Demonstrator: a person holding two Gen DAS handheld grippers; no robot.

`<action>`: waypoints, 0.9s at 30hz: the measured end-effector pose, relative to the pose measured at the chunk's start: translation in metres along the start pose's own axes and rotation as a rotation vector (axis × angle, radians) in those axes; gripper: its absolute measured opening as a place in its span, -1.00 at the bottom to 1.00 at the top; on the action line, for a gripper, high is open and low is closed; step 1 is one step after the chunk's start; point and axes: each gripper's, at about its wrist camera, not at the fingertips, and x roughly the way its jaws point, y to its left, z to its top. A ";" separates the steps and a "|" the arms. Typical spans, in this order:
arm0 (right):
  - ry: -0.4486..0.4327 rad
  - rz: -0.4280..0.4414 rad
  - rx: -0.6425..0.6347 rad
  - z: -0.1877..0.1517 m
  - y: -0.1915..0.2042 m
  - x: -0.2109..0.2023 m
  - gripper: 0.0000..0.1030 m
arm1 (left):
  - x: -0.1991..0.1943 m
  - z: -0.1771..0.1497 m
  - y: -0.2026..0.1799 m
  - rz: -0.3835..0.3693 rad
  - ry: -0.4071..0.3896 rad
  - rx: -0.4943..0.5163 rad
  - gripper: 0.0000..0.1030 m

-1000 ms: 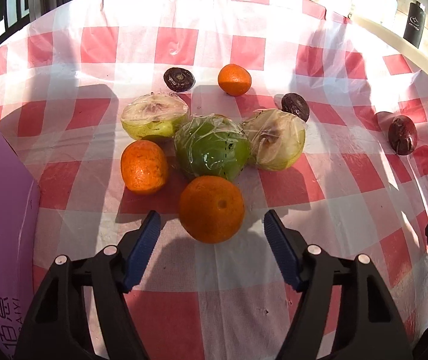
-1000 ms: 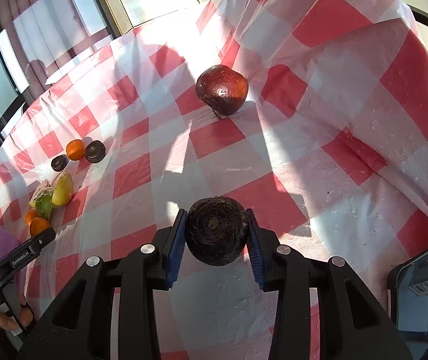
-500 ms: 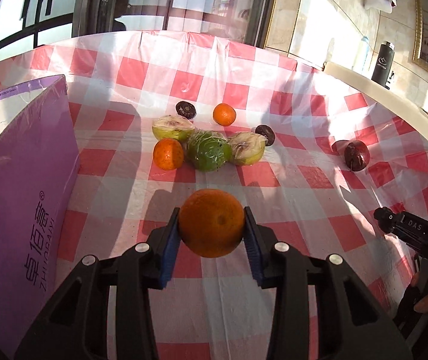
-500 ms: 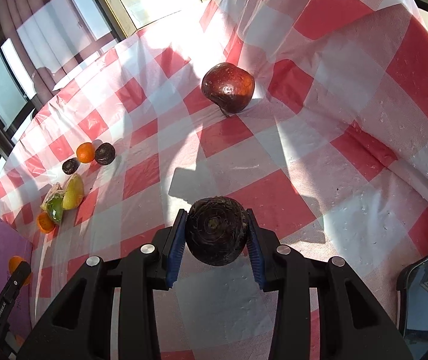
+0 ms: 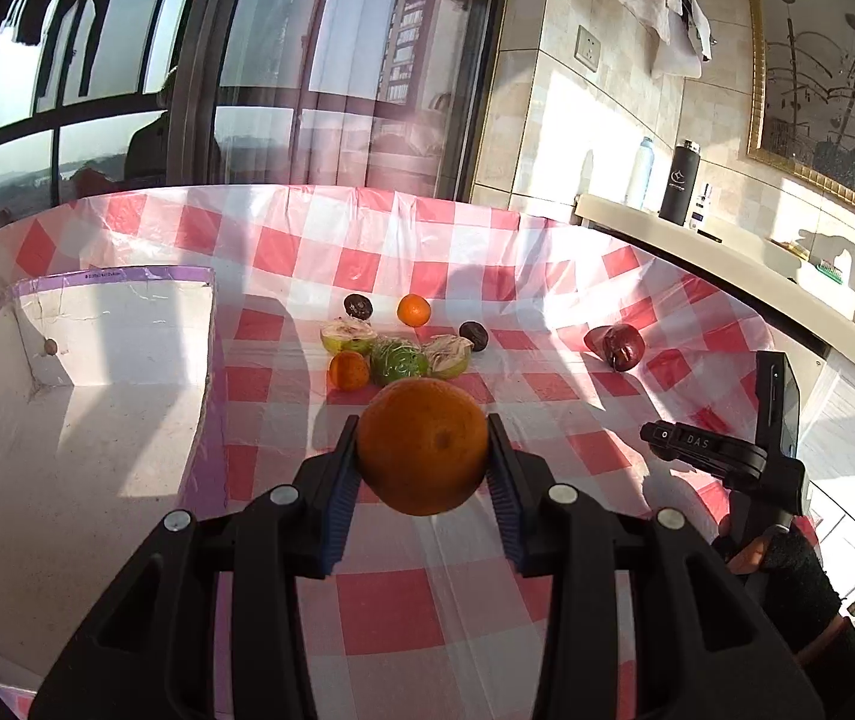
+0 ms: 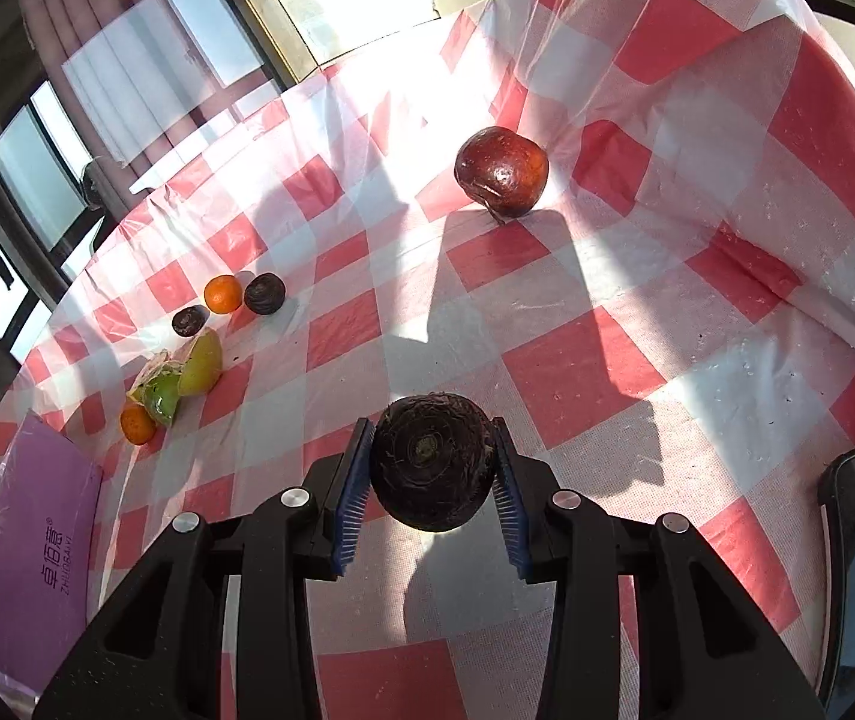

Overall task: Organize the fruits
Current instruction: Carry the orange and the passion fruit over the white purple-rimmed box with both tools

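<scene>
the left gripper (image 5: 424, 462) is closed on an orange (image 5: 423, 445) held above the table, with the open white box (image 5: 85, 396) just to its left, while the right gripper (image 6: 432, 468) clamps a dark round fruit (image 6: 432, 461) farther from that box.

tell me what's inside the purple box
The purple box shows bare white walls and floor, with one small brown spot on its wall. The near part is hidden behind the left claw.

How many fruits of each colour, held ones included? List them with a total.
Orange fruits: 3
Dark brown fruits: 3
Red fruit: 1
Green fruit: 1
Yellow-green halves: 2
Total: 10
</scene>
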 end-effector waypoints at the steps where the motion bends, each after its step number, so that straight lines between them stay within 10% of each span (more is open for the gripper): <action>1: -0.007 0.030 0.010 -0.008 0.007 -0.005 -0.25 | -0.009 0.003 0.004 0.005 -0.015 -0.002 -0.23; 12: 0.077 0.350 -0.123 -0.058 0.132 -0.031 -0.25 | -0.069 0.009 0.095 0.182 -0.052 -0.123 -0.23; 27: 0.160 0.589 -0.582 -0.100 0.329 -0.070 -0.25 | -0.062 -0.011 0.187 0.395 0.141 -0.156 -0.22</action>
